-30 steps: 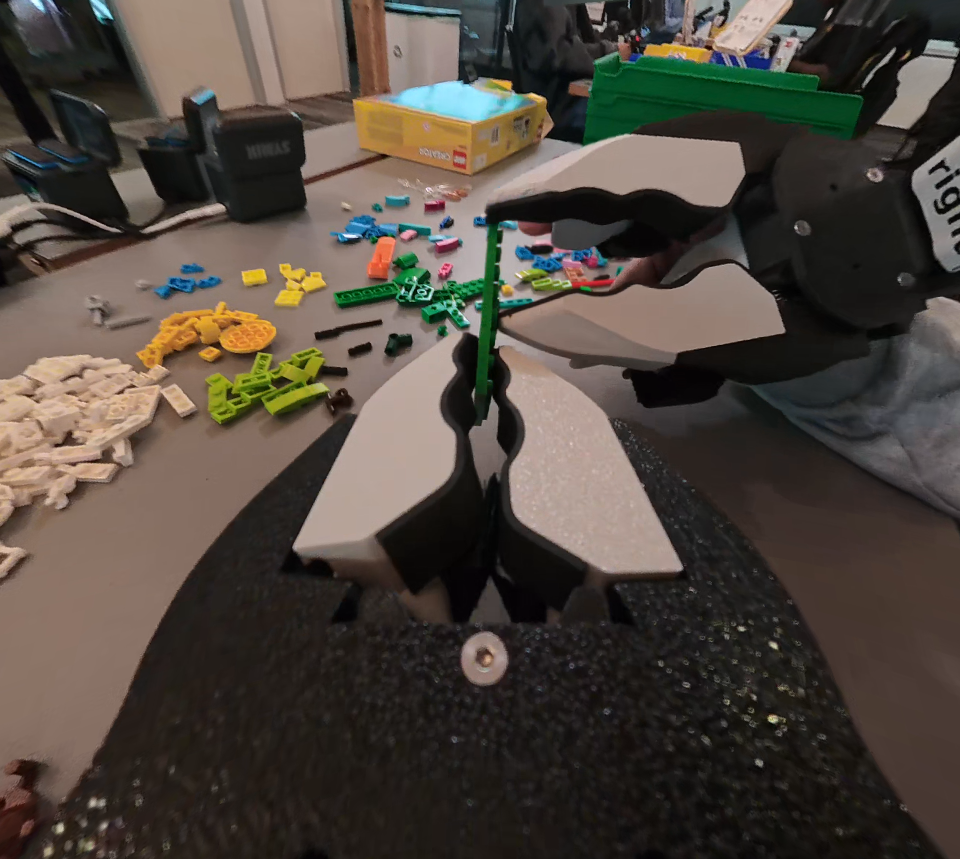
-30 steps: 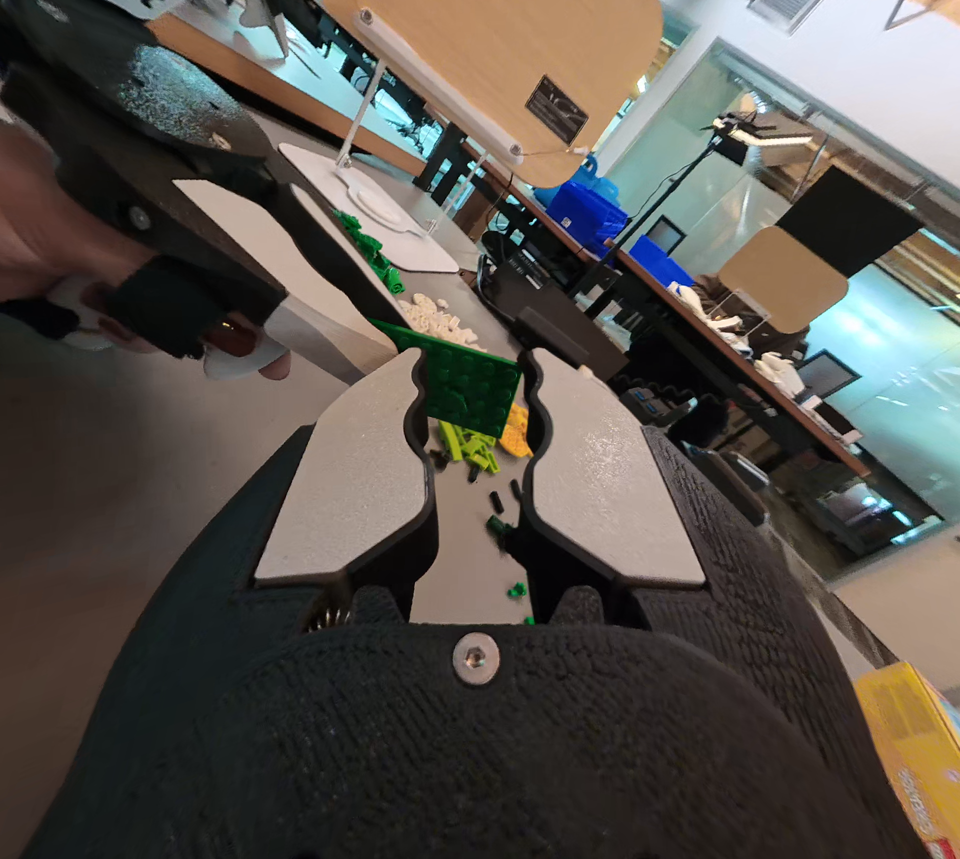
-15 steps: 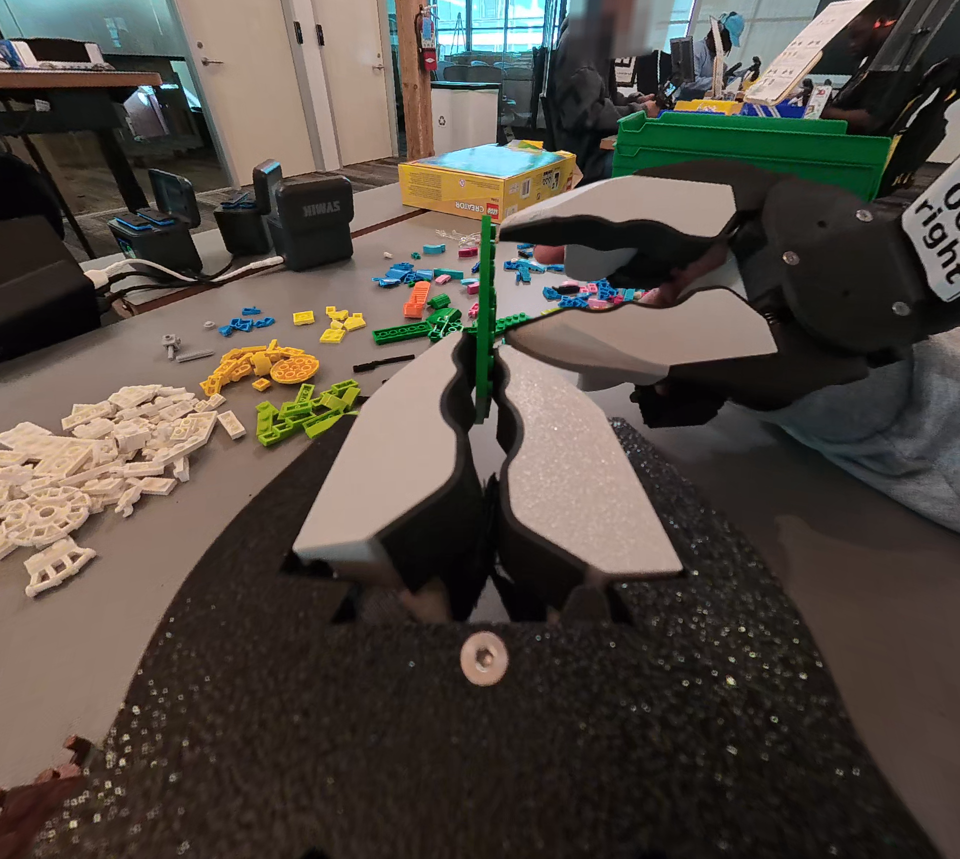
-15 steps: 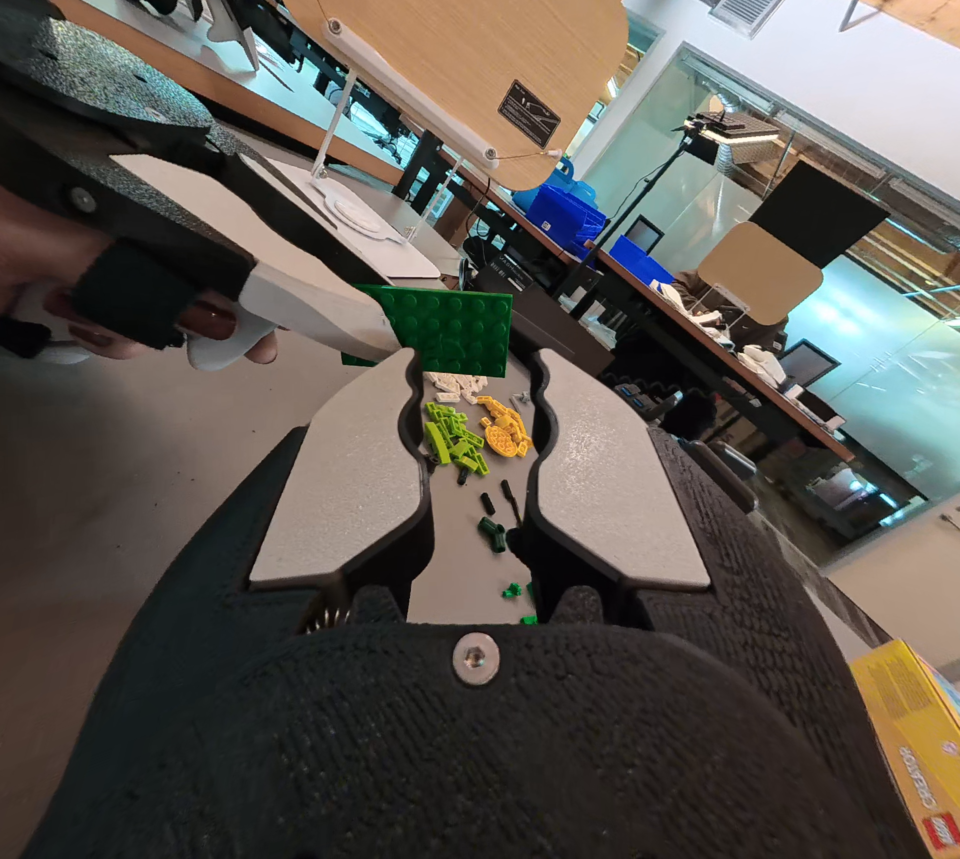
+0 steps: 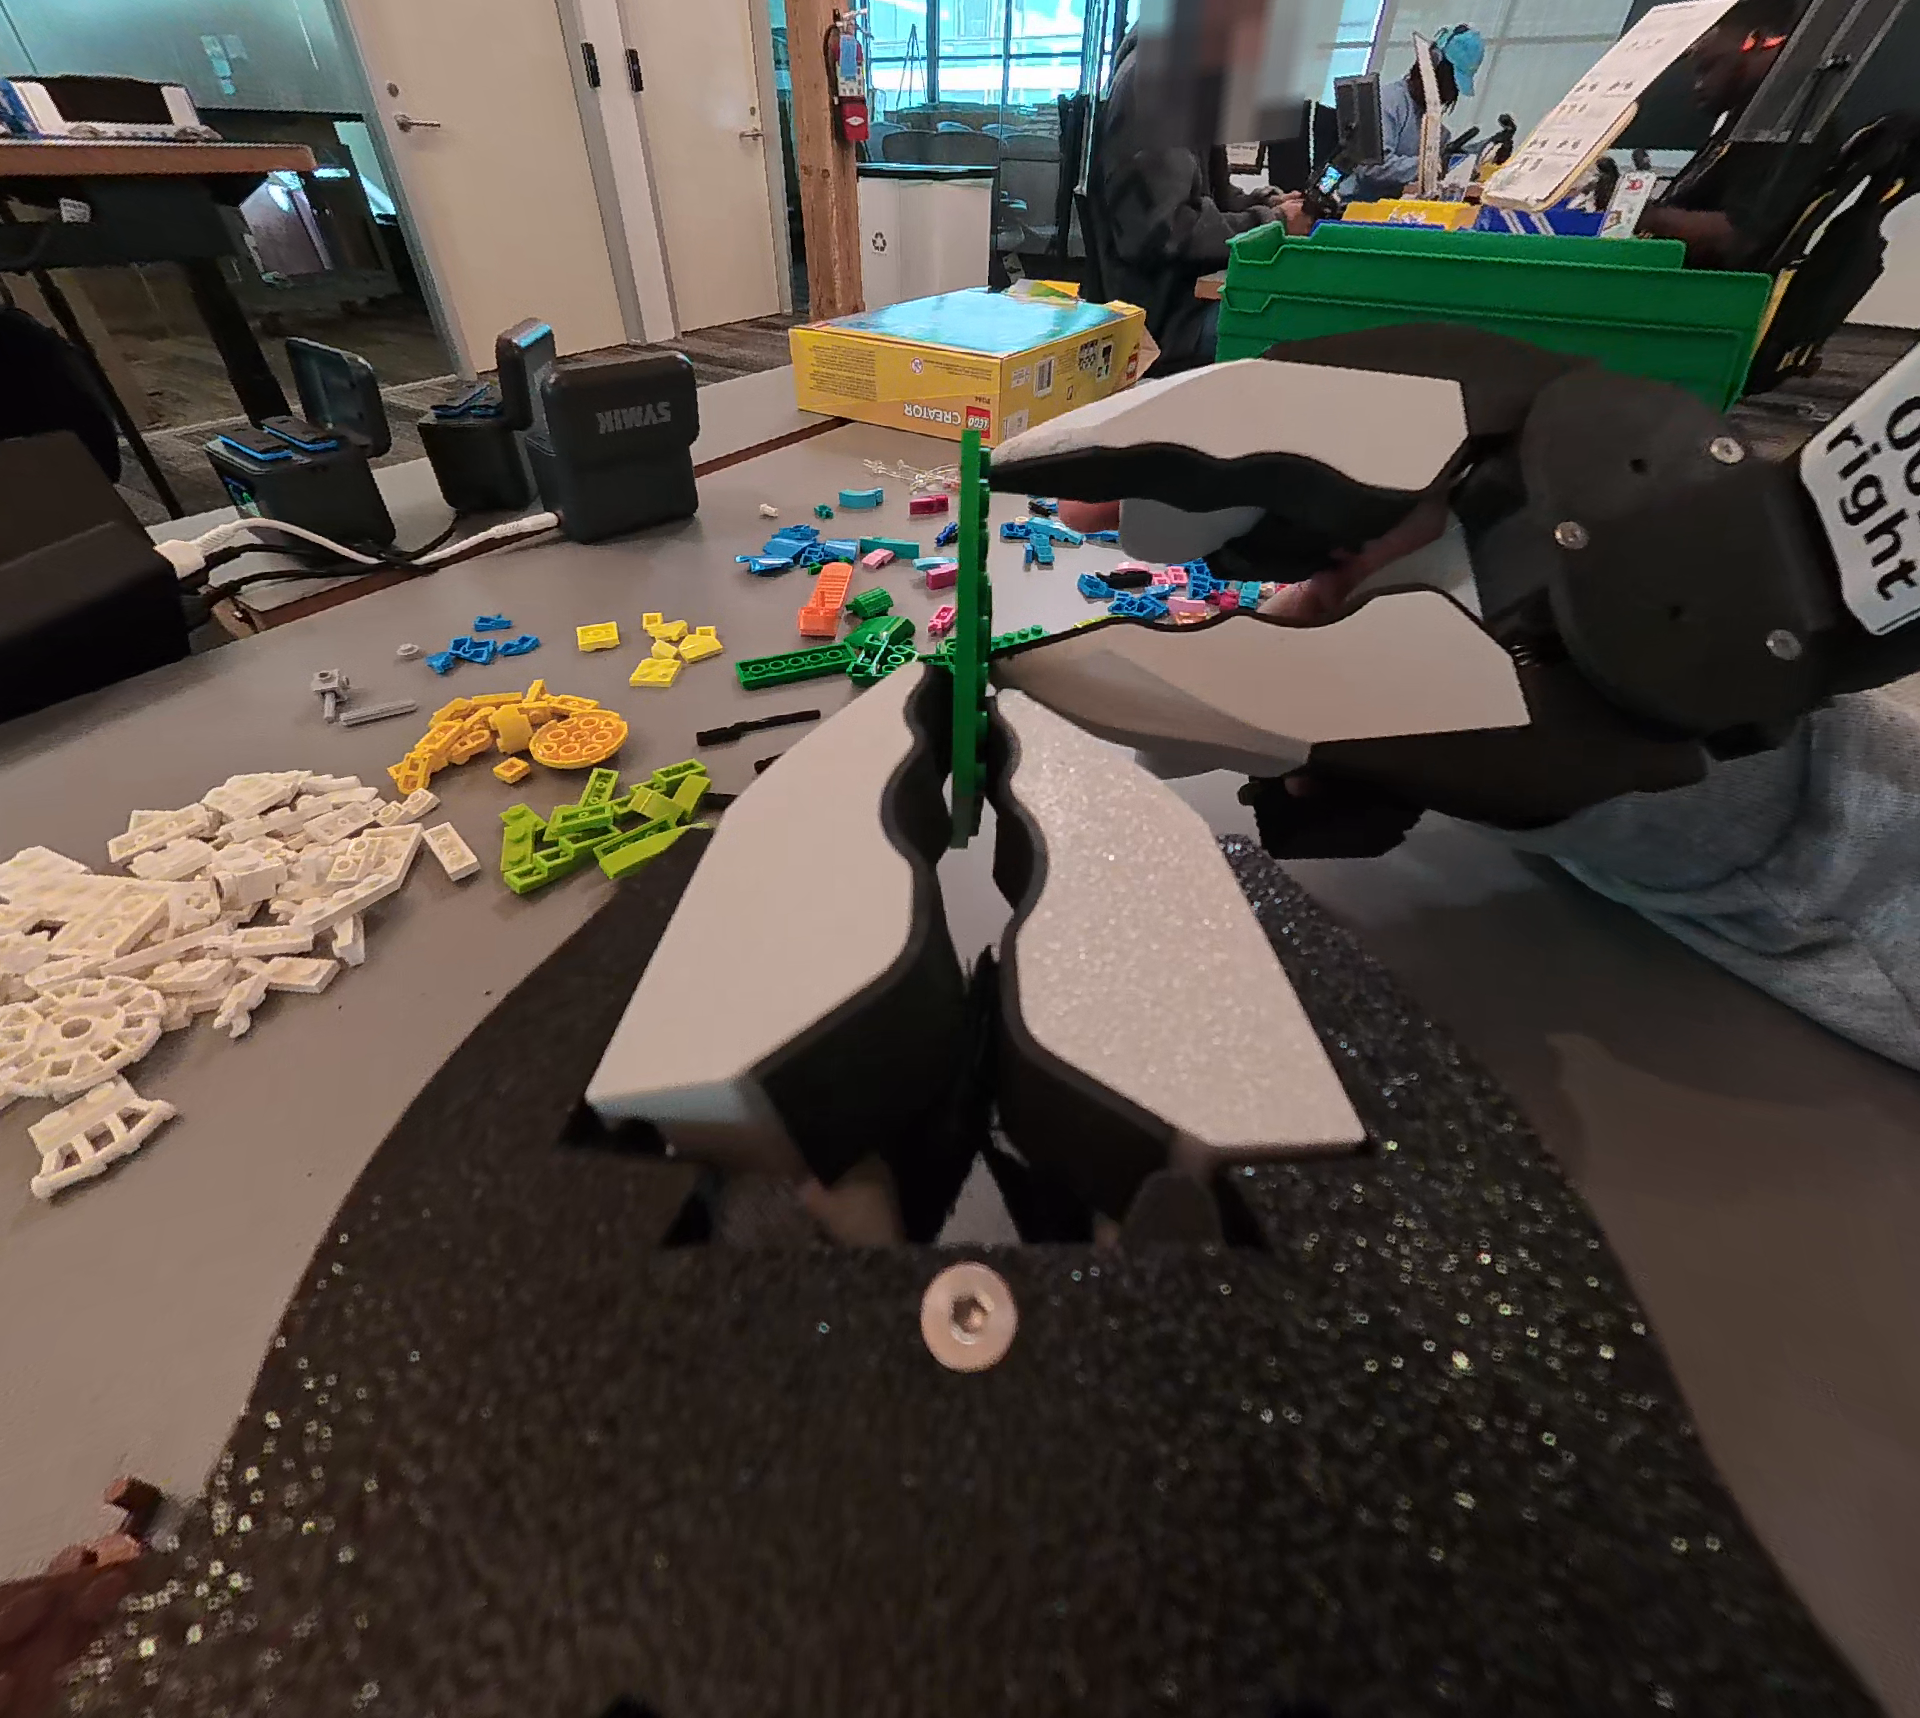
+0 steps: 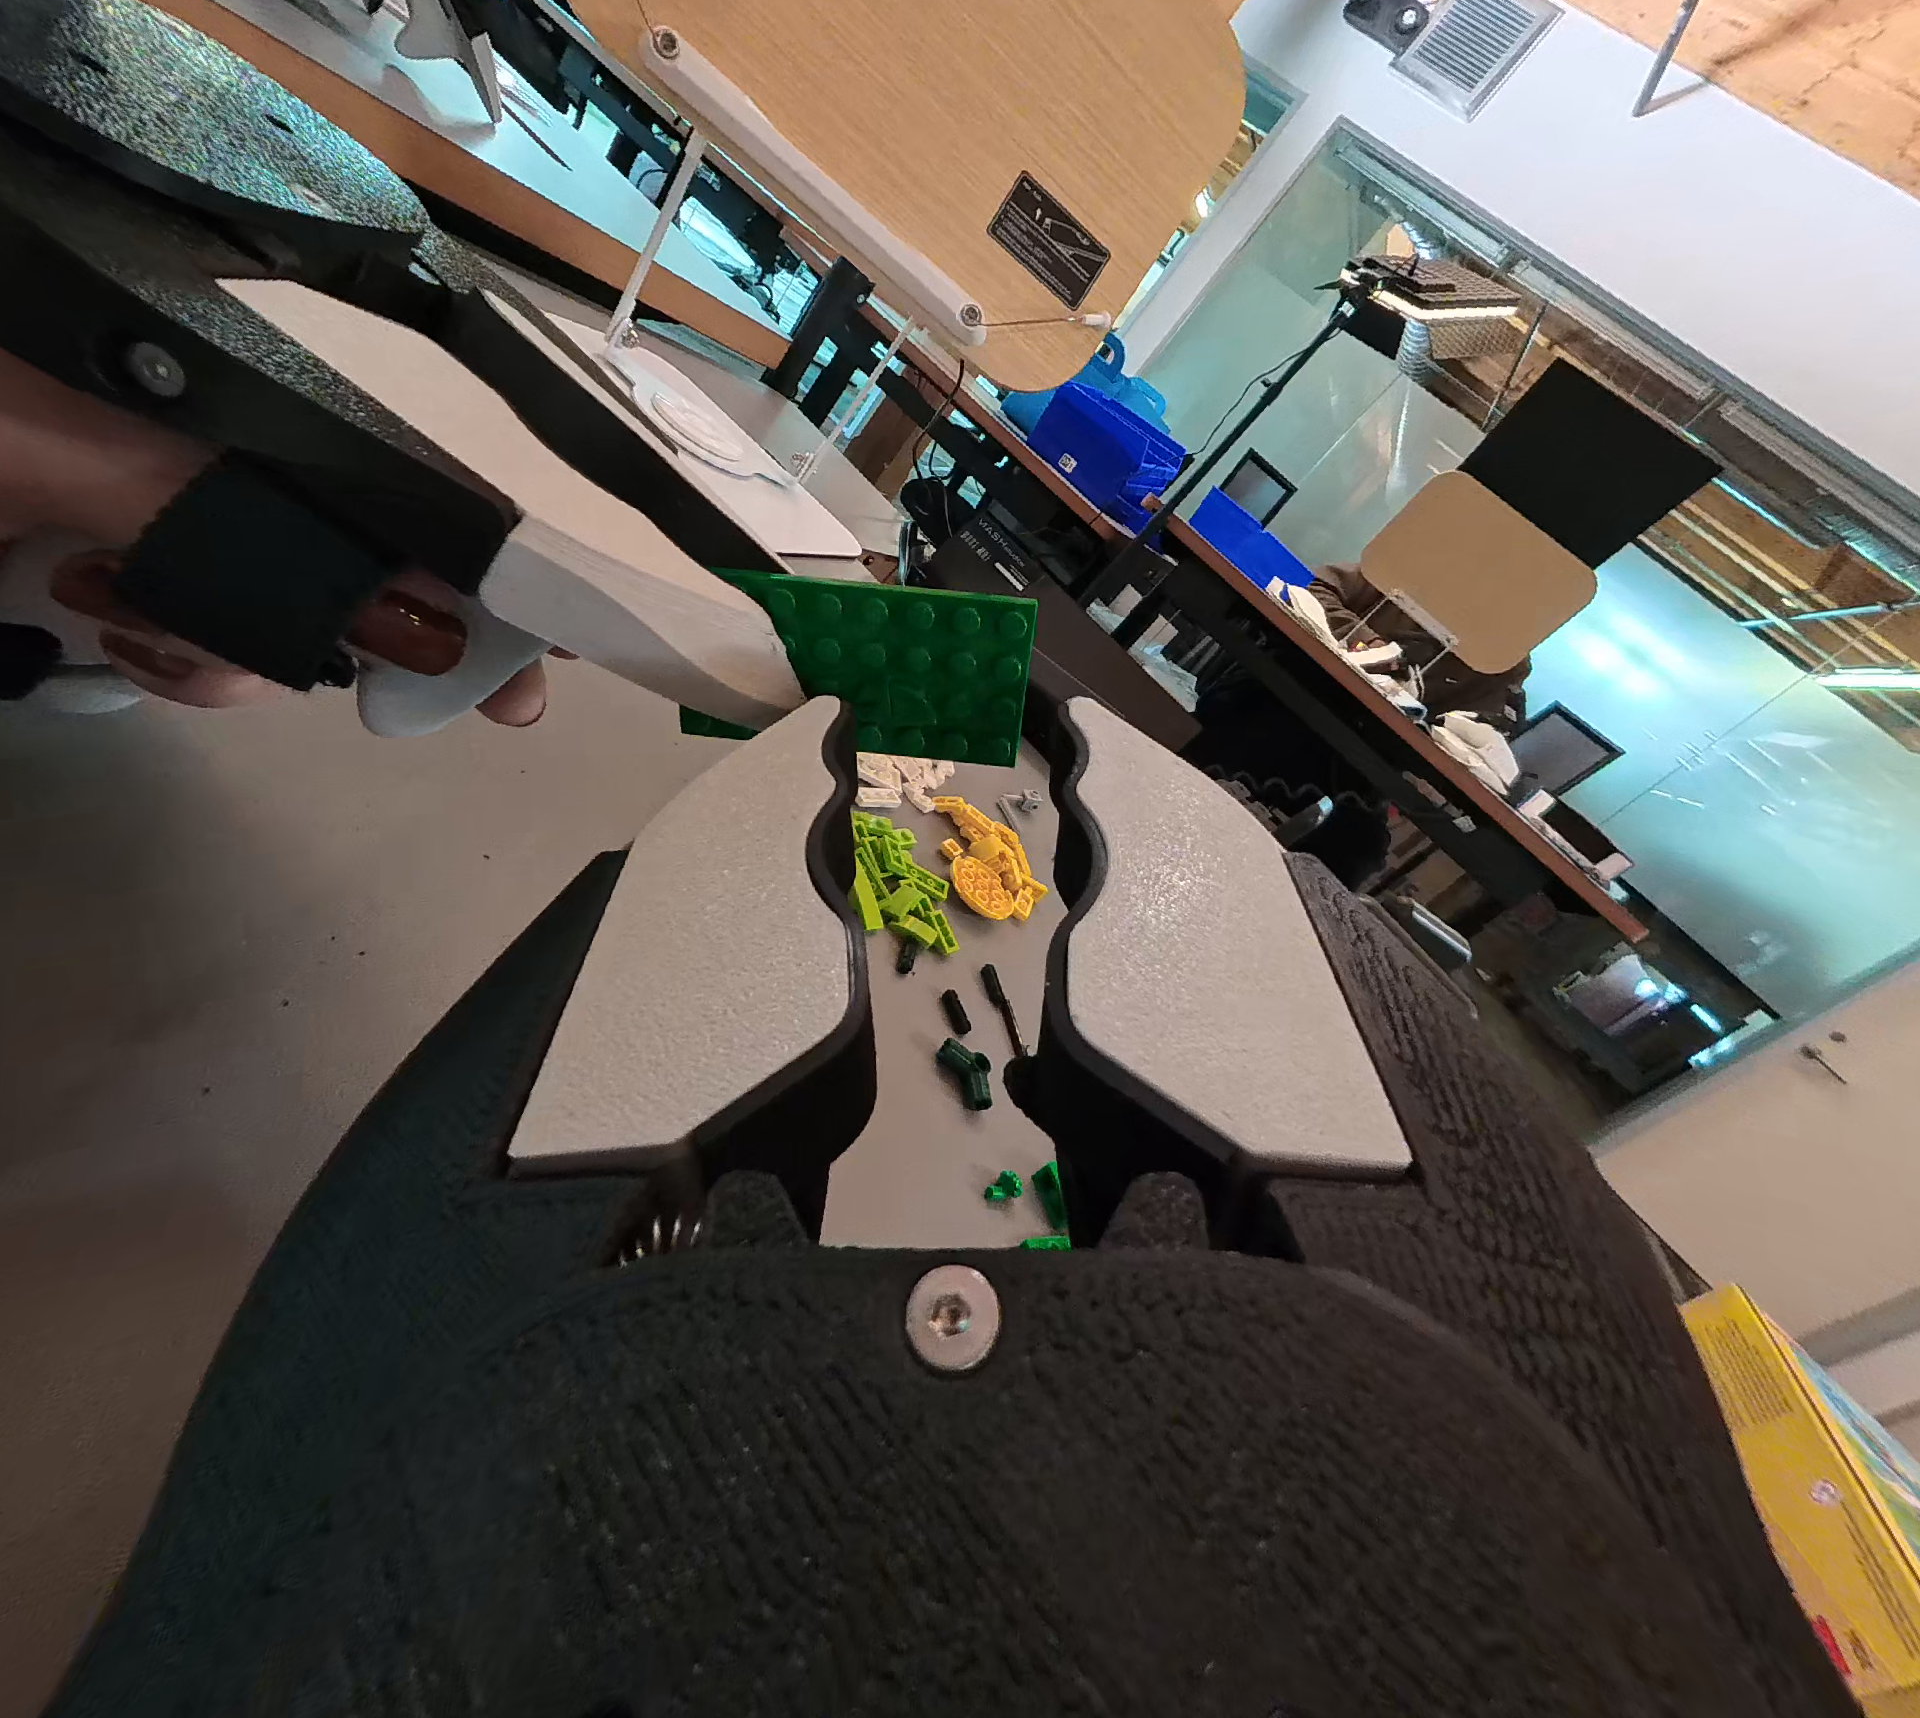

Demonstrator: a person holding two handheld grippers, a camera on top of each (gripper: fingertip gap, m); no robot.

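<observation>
On the grey table [image 5: 260, 1253], from the left, lie a pile of white plastic bricks [image 5: 156, 899], then yellow-orange bricks [image 5: 509, 733], lime-green bricks [image 5: 597, 821], and farther back blue, pink and dark green pieces [image 5: 831, 546]. A yellow cardboard box [image 5: 966, 364] and a green plastic crate [image 5: 1486, 307] stand behind them.

The left gripper [image 5: 964, 712], with grey fingers and black wavy pads, is closed on a flat green studded plastic plate [image 5: 971, 629]. The plate stands on edge, upright, its lower part pinched between both pads and the rest rising above the fingertips.

The right gripper [image 6: 940, 723] comes in from the right with its jaws spread wide. In the left wrist view its upper fingertip [image 5: 1049, 447] sits at the plate's top edge and the lower one just beside the plate's middle; whether either tip truly touches it is hard to judge. From the right wrist view, the plate [image 6: 914, 660] hangs just beyond the parted fingertips, studs facing the camera, not clamped.
</observation>
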